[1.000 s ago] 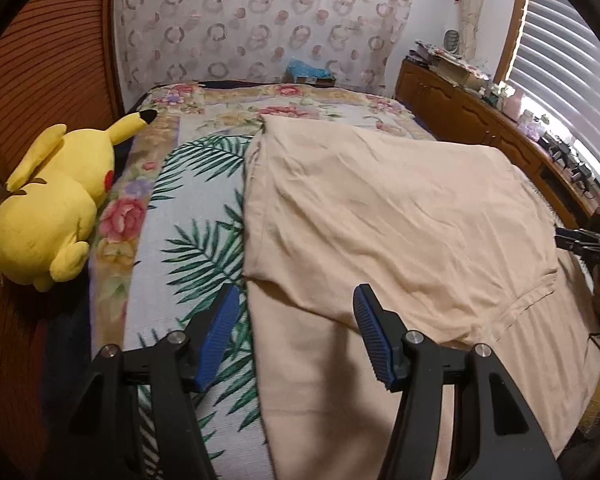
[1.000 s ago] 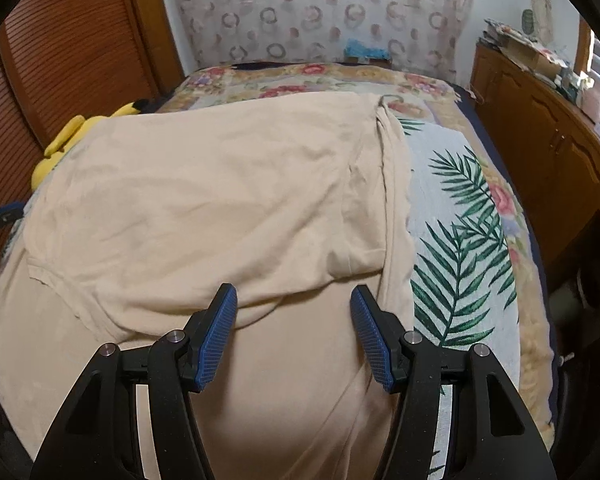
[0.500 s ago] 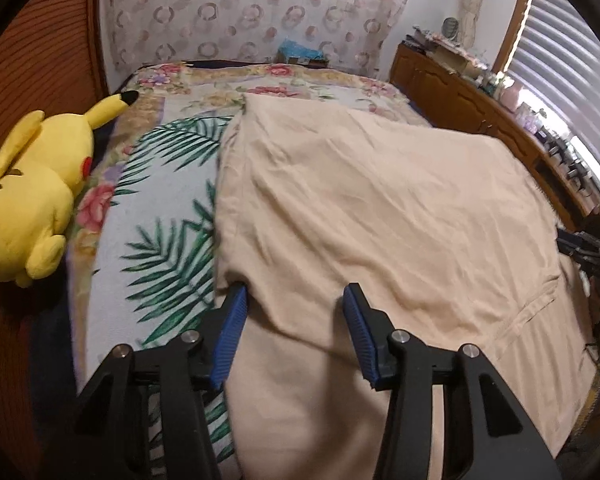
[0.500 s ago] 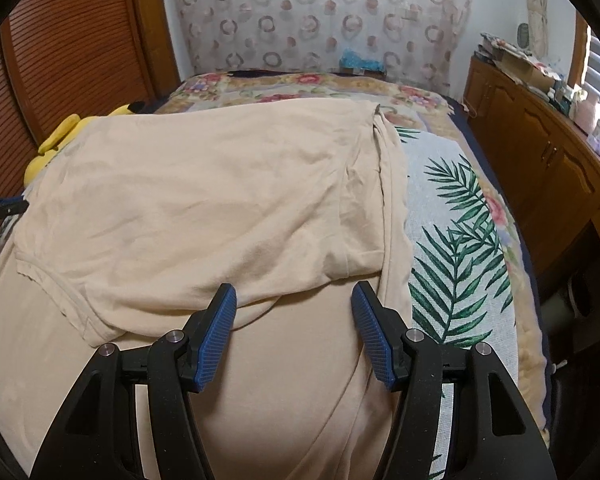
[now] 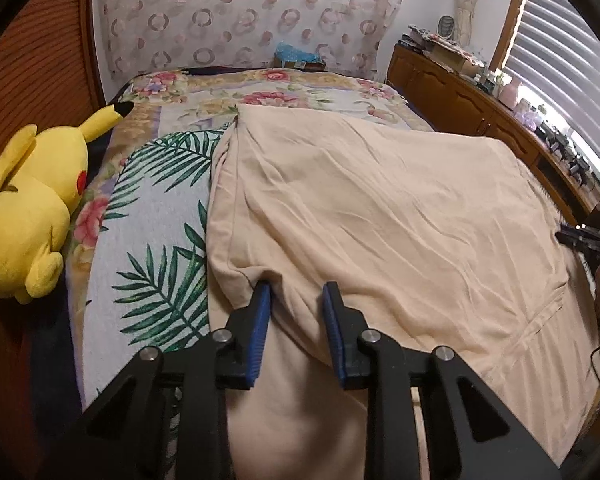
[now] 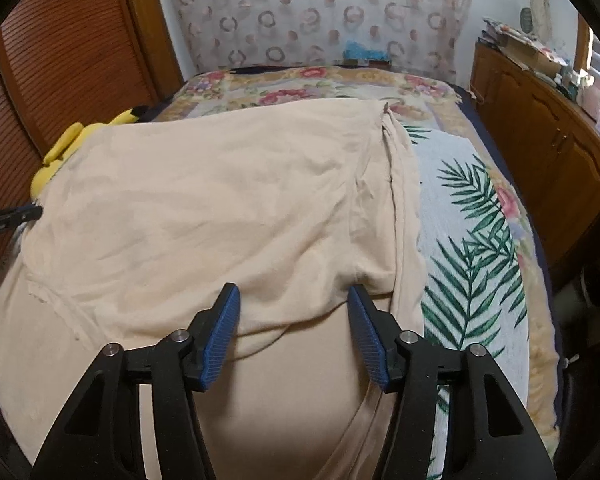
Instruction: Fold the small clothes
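- While your left gripper (image 5: pixel 294 300) has just been closing, its jaws now pinch a bunched fold at the near left corner of the beige garment (image 5: pixel 380 208), likely to lift that flap.
- Your right gripper (image 6: pixel 294 304) has also been narrowing, yet stands spread astride the garment's near right fold, not pressing it.
- Spread on the bed (image 5: pixel 152 248), the garment runs lengthwise away from you, toward the headboard (image 5: pixel 240 12).

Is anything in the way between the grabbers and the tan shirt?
Nothing visible. The left gripper has just been closing, with a fold of the tan shirt between its pads. The right gripper straddles the shirt's folded edge, jaws apart.
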